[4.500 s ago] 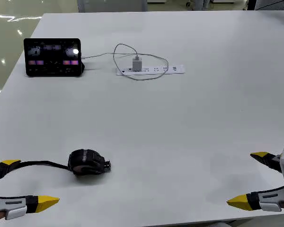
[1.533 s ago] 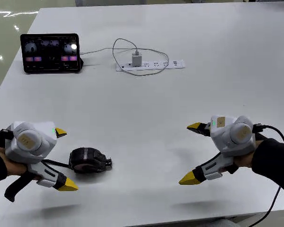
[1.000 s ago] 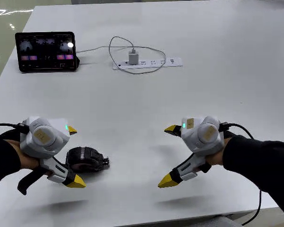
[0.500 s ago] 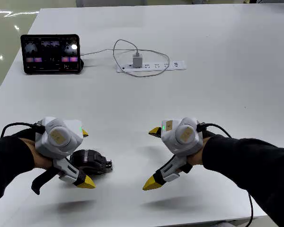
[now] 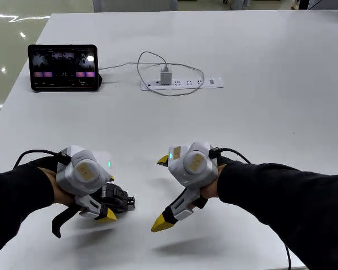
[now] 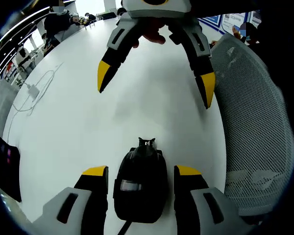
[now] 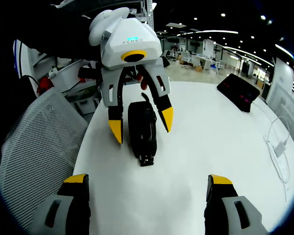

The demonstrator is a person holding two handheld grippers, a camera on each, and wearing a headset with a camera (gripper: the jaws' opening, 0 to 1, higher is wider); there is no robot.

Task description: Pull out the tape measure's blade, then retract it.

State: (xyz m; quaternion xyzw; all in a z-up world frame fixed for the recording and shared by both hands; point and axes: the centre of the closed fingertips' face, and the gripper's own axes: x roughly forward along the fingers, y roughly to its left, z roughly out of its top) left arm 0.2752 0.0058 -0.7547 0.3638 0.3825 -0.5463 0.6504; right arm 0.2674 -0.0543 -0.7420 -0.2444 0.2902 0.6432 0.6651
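Note:
A black tape measure (image 5: 120,198) lies on the white table (image 5: 259,112), its blade tip (image 6: 146,142) facing the right gripper. My left gripper (image 5: 109,198) straddles its case (image 6: 139,183) with one yellow-tipped jaw on each side and a thin gap showing, so it is open. My right gripper (image 5: 161,192) hovers open a short way to the right, jaws spread wide, pointing at the tape measure (image 7: 142,128). From the left gripper view the right gripper (image 6: 156,81) faces me. In the right gripper view my own tips (image 7: 147,179) stand apart, and the left gripper (image 7: 141,125) brackets the case.
A lit tablet (image 5: 63,67) stands at the back left. A white power strip (image 5: 183,83) with a charger and looped cable lies behind the middle. A grey mesh chair (image 6: 250,122) sits beyond the table's near edge.
Both grippers have come in from the table's sides. The left one has moved right and settled around the tape measure. The right one has travelled left toward it.

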